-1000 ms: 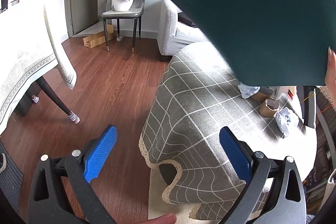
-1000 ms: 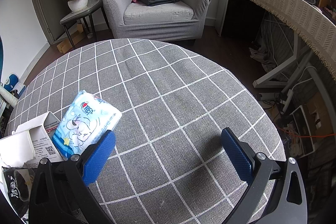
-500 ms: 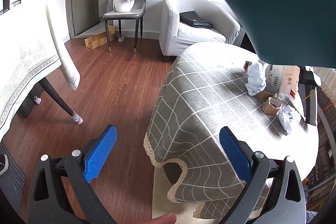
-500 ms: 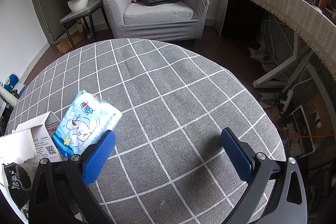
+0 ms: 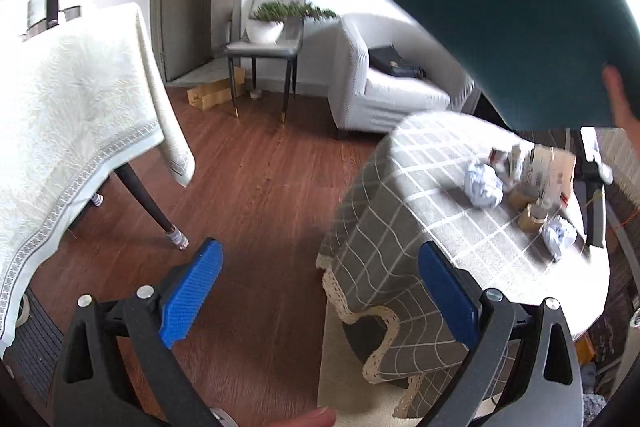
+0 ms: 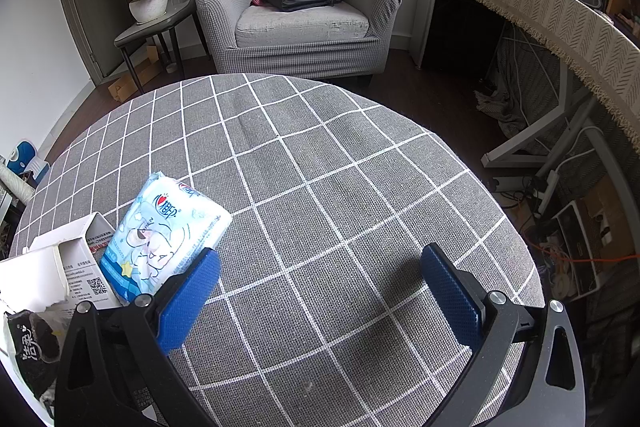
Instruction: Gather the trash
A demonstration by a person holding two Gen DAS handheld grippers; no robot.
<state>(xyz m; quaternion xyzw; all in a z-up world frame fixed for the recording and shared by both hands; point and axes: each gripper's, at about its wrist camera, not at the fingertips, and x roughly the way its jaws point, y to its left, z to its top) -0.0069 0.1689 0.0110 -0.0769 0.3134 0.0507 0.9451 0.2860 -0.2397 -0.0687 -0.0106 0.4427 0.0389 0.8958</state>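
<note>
A round table with a grey checked cloth [image 5: 400,227] carries the trash. In the left wrist view I see a crumpled paper ball [image 5: 482,185], a second one [image 5: 560,235], a torn cardboard box [image 5: 548,175] and a brown paper cup [image 5: 530,217]. My left gripper [image 5: 320,279] is open and empty, off the table's near edge above the floor. My right gripper [image 6: 320,291] is open and empty over the cloth [image 6: 340,187]. A blue tissue pack [image 6: 164,231], a white carton [image 6: 68,267] and a torn black-and-white wrapper [image 6: 28,351] lie at its left.
A dark green sleeve [image 5: 500,7] covers the upper right of the left wrist view. A white-clothed table [image 5: 60,107] stands left, with wood floor [image 5: 260,187] between. A grey armchair [image 6: 296,11] with a black bag, a chair with a plant [image 6: 156,7] and a long desk [image 6: 540,11] stand beyond.
The left gripper's view has swung left and blurred, so the table and its trash sit farther right. The green sleeve has shifted. The right gripper has not moved.
</note>
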